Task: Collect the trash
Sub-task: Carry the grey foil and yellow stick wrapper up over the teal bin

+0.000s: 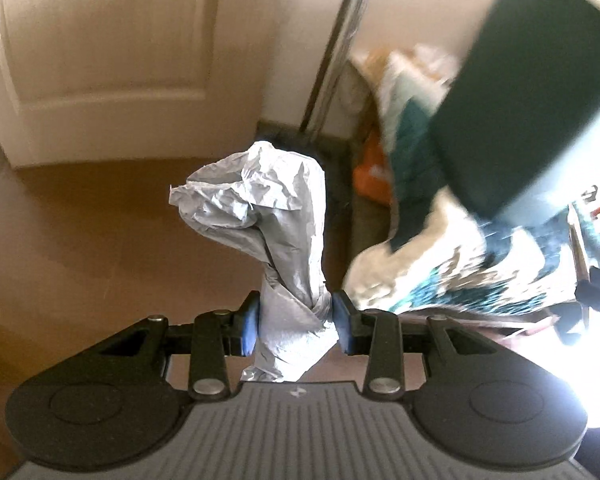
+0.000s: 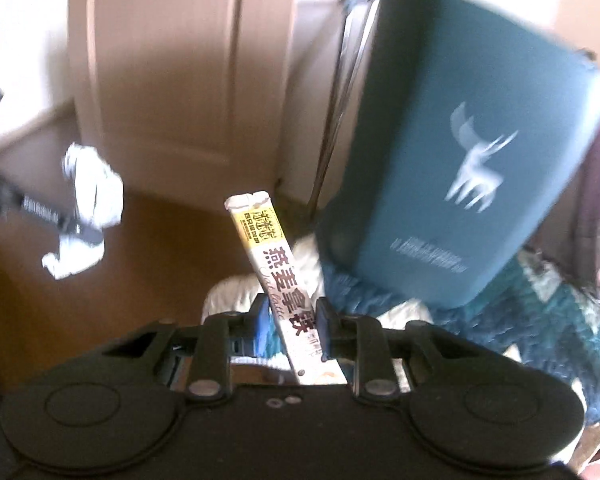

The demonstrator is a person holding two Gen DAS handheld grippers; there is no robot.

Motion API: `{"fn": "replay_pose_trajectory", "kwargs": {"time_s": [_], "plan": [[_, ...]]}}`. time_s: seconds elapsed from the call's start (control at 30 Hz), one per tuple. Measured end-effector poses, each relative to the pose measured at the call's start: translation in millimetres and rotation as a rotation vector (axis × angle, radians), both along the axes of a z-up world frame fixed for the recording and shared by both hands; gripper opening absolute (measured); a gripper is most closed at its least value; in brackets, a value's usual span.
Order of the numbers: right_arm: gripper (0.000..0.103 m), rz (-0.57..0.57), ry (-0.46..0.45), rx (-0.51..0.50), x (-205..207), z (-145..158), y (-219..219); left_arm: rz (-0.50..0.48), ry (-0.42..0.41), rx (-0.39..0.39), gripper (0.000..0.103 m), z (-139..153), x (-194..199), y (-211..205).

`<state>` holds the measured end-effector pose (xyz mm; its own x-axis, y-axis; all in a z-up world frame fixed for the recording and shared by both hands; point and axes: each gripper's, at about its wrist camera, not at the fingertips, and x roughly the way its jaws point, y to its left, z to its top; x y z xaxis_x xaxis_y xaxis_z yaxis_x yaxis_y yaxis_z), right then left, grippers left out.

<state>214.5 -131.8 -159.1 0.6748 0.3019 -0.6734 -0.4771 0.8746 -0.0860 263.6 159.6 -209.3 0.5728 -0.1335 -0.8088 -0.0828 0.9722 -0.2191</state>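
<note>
Grey crumpled paper (image 1: 268, 232) is being held upright by the left gripper (image 1: 296, 322) in the left wrist view, its twisted lower part pinched between the two blue pads (image 1: 249, 326), which are pressing against it from both sides. The wad is being carried above a brown floor (image 1: 80, 220), with a pale panelled door (image 1: 100, 40) standing behind. To the right, a dark green box (image 1: 528, 92) is being seen blurred and tilted, above a heap of teal and white fabric (image 1: 440, 276); something orange (image 1: 370, 170) is lying by the wall beyond it.

In the right wrist view, a long white sachet (image 2: 278, 276) printed with yellow and dark Chinese characters is being gripped by the right gripper (image 2: 292, 326), its jaws closed narrowly on the packet's lower part while its top end is leaning up and to the left. Just to the right, the dark green box (image 2: 460, 152) is being shown with a pale winged deer emblem, tilted over the teal and white fabric (image 2: 540, 320). At far left, the grey crumpled paper (image 2: 88, 208) is being seen clamped in the left gripper (image 2: 80, 229), well apart from the sachet, over the brown floor (image 2: 140, 280).
</note>
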Motion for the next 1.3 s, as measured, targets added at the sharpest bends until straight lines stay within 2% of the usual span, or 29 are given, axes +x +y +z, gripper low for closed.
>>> {"fn": "replay_pose_trajectory", "kwargs": {"time_s": [0.2,0.4,0.57,0.67,0.87,0.97,1.1,1.3], "plan": [[0.023,-0.069,-0.115,0.105,-15,68,-26,0.003,-0.138,-0.023,0.037,87,-13,-23],[0.023,-0.105,-0.242,0.171,-14,130,-50,-0.057,-0.274,0.008,0.037,164,-5,-63],[0.023,-0.142,-0.326,0.221,5,167,-69,-0.129,-0.382,0.048,0.037,221,9,-105],[0.023,-0.169,-0.358,0.251,21,186,-78,-0.165,-0.413,0.031,0.037,248,20,-125],[0.023,-0.216,-0.381,0.289,63,203,-94,-0.208,-0.433,0.032,0.037,280,63,-171],[0.023,-0.235,-0.392,0.293,80,208,-97,-0.214,-0.455,0.045,0.037,286,92,-194],[0.023,-0.251,-0.392,0.295,102,208,-99,-0.214,-0.442,0.013,0.037,298,123,-209],[0.023,-0.28,-0.325,0.255,144,188,-97,-0.227,-0.371,0.015,0.038,282,171,-230]]}}
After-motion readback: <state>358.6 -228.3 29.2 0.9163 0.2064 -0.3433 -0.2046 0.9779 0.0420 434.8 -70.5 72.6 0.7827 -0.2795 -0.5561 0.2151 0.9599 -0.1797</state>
